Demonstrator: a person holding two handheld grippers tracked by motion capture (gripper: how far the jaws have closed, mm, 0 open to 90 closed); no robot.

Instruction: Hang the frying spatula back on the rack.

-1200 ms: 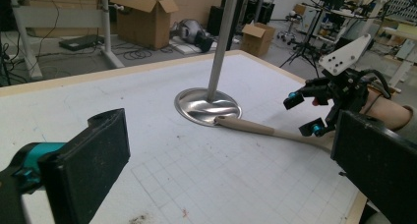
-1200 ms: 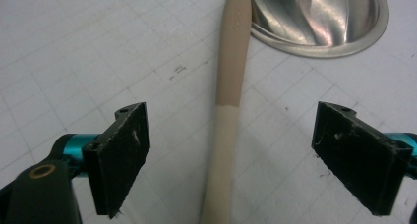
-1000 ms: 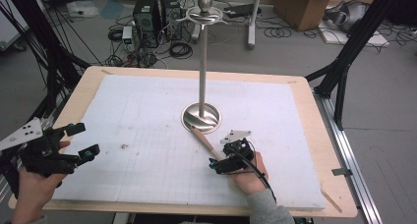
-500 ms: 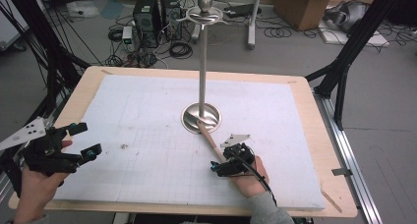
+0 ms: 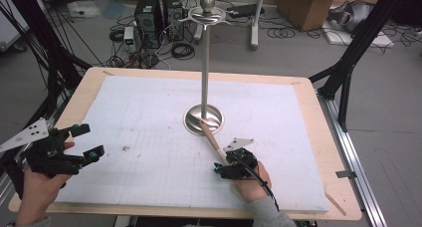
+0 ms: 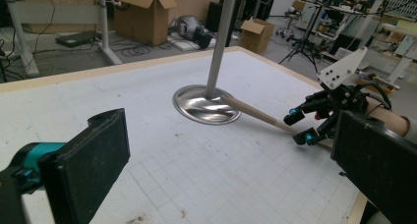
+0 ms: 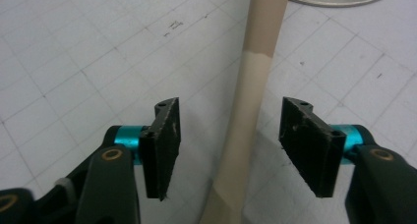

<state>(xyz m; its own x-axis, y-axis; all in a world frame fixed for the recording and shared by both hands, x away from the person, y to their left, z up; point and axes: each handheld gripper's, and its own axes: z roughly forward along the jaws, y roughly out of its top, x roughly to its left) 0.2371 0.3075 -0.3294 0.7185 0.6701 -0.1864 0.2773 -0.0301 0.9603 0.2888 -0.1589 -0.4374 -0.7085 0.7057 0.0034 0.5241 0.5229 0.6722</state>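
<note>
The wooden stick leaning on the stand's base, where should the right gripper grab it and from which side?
Grip the stick on its straight shaft just below the colour change, coming from above along its low end. The right gripper, its jaws just closing, already straddles it untouched.

You are working under even, soft room light from above, so shadows are lying faint on the white mat (image 5: 149, 117). The steel base (image 6: 206, 103) is throwing pale glare. Your right gripper view is showing the near jaws slightly soft, with a dim shadow falling beside the beige stick (image 7: 246, 121).
</note>
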